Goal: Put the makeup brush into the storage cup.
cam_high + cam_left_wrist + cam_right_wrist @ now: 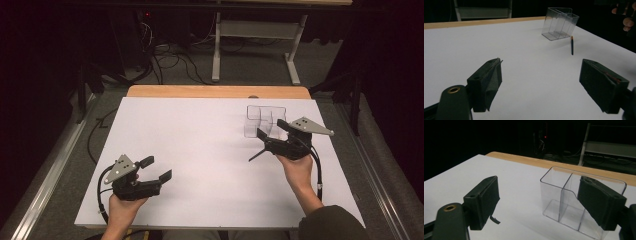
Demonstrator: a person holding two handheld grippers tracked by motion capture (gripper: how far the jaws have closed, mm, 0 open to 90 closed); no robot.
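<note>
On the table (200, 150), the clear container (265, 120) stands far right, a pencil (572, 45) just before it.

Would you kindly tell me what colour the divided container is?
The divided container is clear, colourless plastic; the right gripper view shows it best.

The left gripper (159, 169) is held low at the near left, jaws spread wide and pointed right. The right gripper (270, 128) is raised farther forward at the right, jaws likewise spread, gripped from behind by the right hand (296, 167).
</note>
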